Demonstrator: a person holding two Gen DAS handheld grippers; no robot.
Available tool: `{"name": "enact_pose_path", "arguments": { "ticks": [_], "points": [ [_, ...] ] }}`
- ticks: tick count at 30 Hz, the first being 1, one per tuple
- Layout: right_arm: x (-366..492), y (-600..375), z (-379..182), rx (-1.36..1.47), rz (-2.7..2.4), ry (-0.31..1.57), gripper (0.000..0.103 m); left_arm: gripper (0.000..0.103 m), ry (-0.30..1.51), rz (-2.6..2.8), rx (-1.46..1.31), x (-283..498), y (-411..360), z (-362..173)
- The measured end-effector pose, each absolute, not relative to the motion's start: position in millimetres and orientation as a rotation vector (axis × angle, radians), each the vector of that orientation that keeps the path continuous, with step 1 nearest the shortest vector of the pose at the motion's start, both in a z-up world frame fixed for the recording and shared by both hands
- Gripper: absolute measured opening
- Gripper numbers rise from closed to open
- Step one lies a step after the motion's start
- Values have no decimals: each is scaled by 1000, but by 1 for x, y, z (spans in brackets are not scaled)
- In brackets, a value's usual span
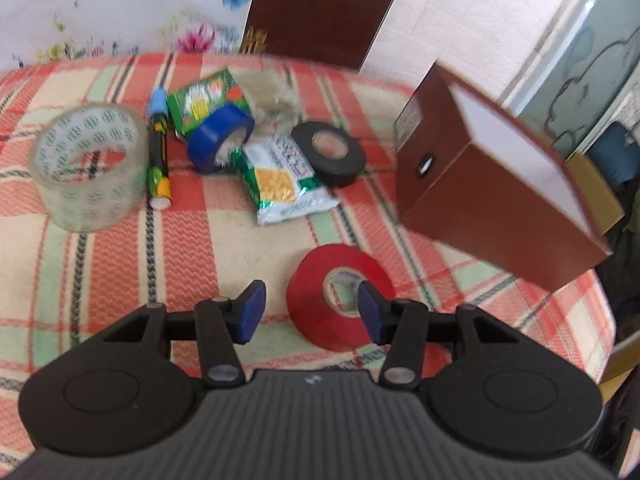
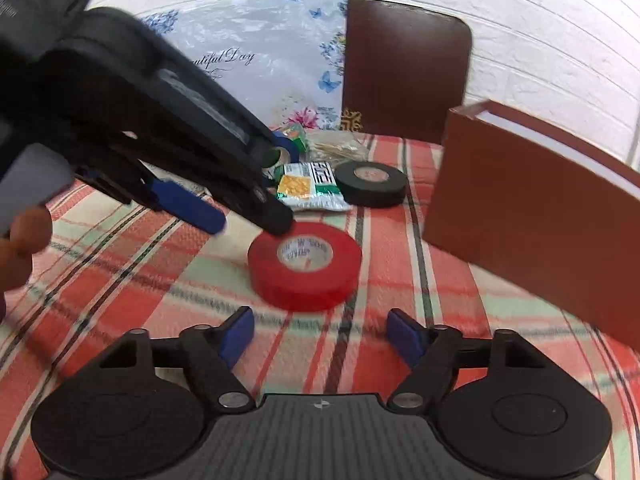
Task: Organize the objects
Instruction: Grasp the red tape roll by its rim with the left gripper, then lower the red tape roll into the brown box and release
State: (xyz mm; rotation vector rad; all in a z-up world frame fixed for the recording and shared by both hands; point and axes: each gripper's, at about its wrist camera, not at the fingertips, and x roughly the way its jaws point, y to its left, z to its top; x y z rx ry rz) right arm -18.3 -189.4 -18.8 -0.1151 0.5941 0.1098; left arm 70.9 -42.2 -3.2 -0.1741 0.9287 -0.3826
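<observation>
The left gripper (image 1: 311, 312) has its jaws spread apart over the checked cloth of the surface (image 1: 120, 264), holding nothing. The red tape roll (image 1: 340, 296) lies flat just ahead, mostly in the gap between the blue pads, with the right-hand pad over its core hole. In the right wrist view the right gripper (image 2: 320, 338) also has its jaws apart and empty, with the same red tape roll (image 2: 305, 265) lying a little beyond them and the left gripper (image 2: 244, 216) reaching down from the upper left, one tip at the roll's far rim.

Farther on sit the other things. There are four tape rolls in all: the red one, one clear roll (image 1: 90, 166) standing on the left, one blue roll (image 1: 220, 138) tilted on its edge, and one black roll (image 1: 329, 153) lying flat. Two snack packets show: a silver-and-green one (image 1: 286, 180) between the blue and black rolls, and a green one (image 1: 204, 102) behind the blue roll. One marker pen (image 1: 159, 146) lies just beside the clear roll. One brown box (image 1: 500, 176), open with a white inside, stands to the right, well apart from the rolls. Behind the surface is one dark brown chair back (image 1: 324, 8).
</observation>
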Motion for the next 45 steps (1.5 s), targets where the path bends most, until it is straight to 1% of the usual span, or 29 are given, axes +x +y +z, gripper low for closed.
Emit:
{"name": "enact_pose_path", "arguments": {
  "ticks": [2, 3, 4, 5, 7, 10, 14, 17, 21, 27, 28, 29, 33, 39, 43, 45],
  "points": [
    [0, -187, -21, -104, 114, 603, 76, 50, 977, -359, -169, 83, -45, -16],
    [9, -186, -22, -92, 128, 615, 77, 44, 970, -353, -169, 84, -45, -17],
    [14, -186, -22, -86, 144, 611, 74, 38, 973, -351, -170, 84, -45, -17],
    [16, -185, -21, -86, 163, 604, 70, 30, 980, -362, -184, 83, -45, -14],
    [9, -181, -19, -112, 159, 576, 70, 29, 975, -351, -170, 75, -47, -4],
    [-14, -183, -8, -140, 129, 466, 70, 29, 902, -381, -118, 61, -59, 22],
    [-29, -201, 18, -178, 20, 296, 70, 29, 776, -459, -57, 59, -95, 63],
    [-25, -228, 40, -173, -69, 216, 70, 29, 710, -529, -23, 71, -128, 86],
    [-6, -271, 57, -119, -138, 199, 70, 29, 669, -576, 45, 93, -172, 95],
    [37, -308, 51, -41, -161, 282, 71, 30, 703, -535, 96, 132, -203, 74],
    [42, -312, 48, -19, -153, 278, 74, 30, 711, -507, 114, 136, -206, 70],
    [43, -313, 47, -3, -155, 268, 77, 30, 721, -489, 130, 139, -207, 66],
    [31, -302, 45, -31, -187, 227, 74, 31, 710, -496, 122, 128, -195, 66],
    [-20, -277, 44, -24, -208, 126, 73, 33, 614, -517, 97, 87, -161, 76],
    [-48, -259, 39, 22, -172, 146, 75, 35, 636, -467, 57, 68, -124, 66],
    [-49, -249, 35, 20, -128, 204, 74, 36, 676, -402, 59, 65, -104, 54]
  ]
}}
